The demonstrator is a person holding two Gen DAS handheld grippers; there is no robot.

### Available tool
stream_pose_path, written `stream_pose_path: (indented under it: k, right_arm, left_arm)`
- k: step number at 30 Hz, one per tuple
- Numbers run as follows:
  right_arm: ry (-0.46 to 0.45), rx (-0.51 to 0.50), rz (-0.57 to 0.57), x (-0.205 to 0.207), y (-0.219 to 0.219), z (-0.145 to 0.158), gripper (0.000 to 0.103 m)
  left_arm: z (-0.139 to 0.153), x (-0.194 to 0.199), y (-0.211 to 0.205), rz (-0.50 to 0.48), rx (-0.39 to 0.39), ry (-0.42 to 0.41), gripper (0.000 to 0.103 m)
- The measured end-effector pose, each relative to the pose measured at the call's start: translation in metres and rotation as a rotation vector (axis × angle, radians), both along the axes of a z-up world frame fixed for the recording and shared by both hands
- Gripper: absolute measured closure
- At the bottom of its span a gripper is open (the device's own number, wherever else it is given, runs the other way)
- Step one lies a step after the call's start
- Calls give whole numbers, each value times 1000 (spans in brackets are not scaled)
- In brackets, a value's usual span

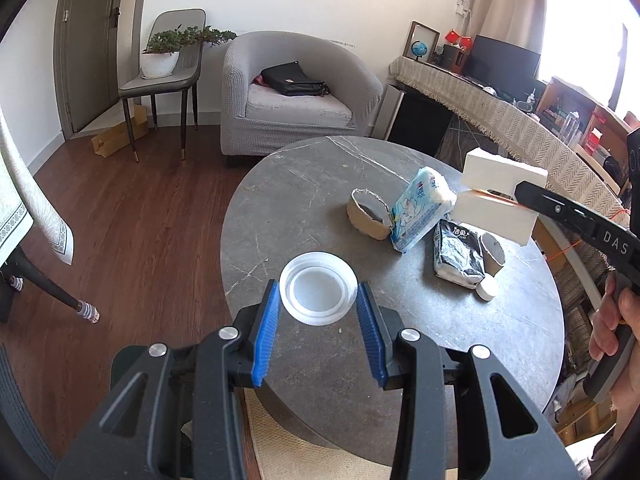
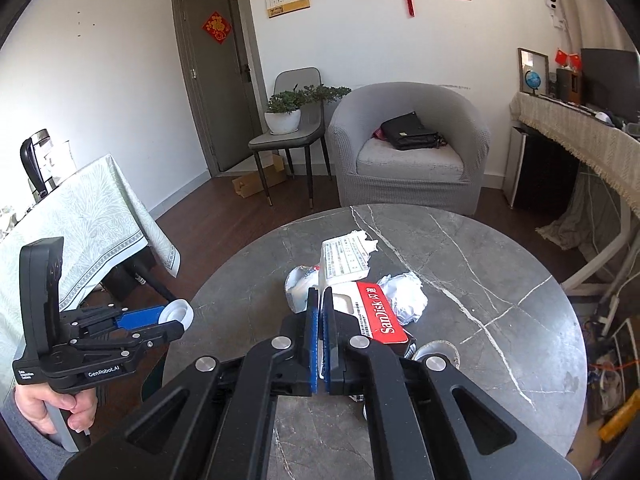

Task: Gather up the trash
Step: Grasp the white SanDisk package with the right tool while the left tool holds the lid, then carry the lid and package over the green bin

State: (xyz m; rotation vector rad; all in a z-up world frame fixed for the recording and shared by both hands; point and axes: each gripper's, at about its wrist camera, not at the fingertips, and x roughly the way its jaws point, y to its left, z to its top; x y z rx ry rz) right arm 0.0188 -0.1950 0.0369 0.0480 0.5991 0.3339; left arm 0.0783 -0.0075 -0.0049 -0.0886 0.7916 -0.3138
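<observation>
Holding a white plastic lid (image 1: pixel 318 294) between its blue pads (image 1: pixel 267 334), the left gripper (image 1: pixel 318 300) sits low and centre in the left wrist view, above the near edge of the round grey marble table (image 1: pixel 304 184). Both pads meet the lid's rim, one on each side. In the right wrist view the same gripper appears at lower left, gripped by the person's left hand (image 2: pixel 60 404), with the lid at its tip beyond the table edge.

To the right, at mid-frame of the left wrist view, the remaining rubbish lies grouped on the tabletop: a torn cardboard ring (image 1: pixel 369 219), a blue tissue pack (image 1: pixel 420 208) leaning against it, a black-and-white tissue pack (image 1: pixel 456 254), a cardboard tube (image 1: pixel 493 252) and a small white cap (image 1: pixel 487 289) just beside that pack.

Further right, the right gripper (image 2: pixel 320 304) has its fingers clenched on a thin white box (image 2: pixel 344 264), seen raised above the table at centre right of the left wrist view. In the right wrist view, a red-labelled card package (image 2: pixel 380 312) and a crumpled paper ball (image 2: pixel 406 298) lie just right of the closed tips. The person's right hand (image 1: pixel 614 320) shows at the right edge.
</observation>
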Motion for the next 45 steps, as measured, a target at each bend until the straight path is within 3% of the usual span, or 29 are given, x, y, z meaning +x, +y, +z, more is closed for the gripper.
stream_pose_path:
  k: [8, 15, 21, 22, 25, 26, 28, 34, 36, 41, 45]
  right_arm:
    - [-24, -7, 27, -6, 18, 15, 103]
    - [25, -72, 52, -5, 44, 4, 103]
    - [86, -18, 76, -11, 39, -3, 101]
    - [97, -10, 71, -14, 36, -5, 95]
    - [140, 14, 60, -20, 30, -13, 54]
    - [140, 17, 51, -22, 29, -15, 53]
    - [150, 31, 43, -23, 28, -17, 53]
    - [252, 214, 23, -5, 19, -39, 54]
    - [292, 260, 12, 3, 17, -48, 61]
    - [311, 334, 33, 12, 19, -55, 90]
    - [322, 347, 49, 13, 28, -56, 94]
  left_arm:
    - [-3, -6, 37, 48, -1, 13, 62]
    - [-4, -8, 56, 68, -2, 17, 62]
    - [-3, -8, 65, 77, 3, 20, 61]
    - [-3, -8, 66, 80, 7, 23, 62]
    - [-3, -9, 73, 88, 14, 25, 62]
    - [-3, -9, 75, 91, 13, 25, 62]
    - [-3, -12, 78, 98, 11, 26, 62]
    - [-4, -16, 83, 99, 20, 27, 61]
    - [-5, -17, 84, 101, 23, 27, 61]
    - [-6, -16, 90, 110, 17, 32, 61]
    - [-9, -17, 97, 115, 18, 39, 61]
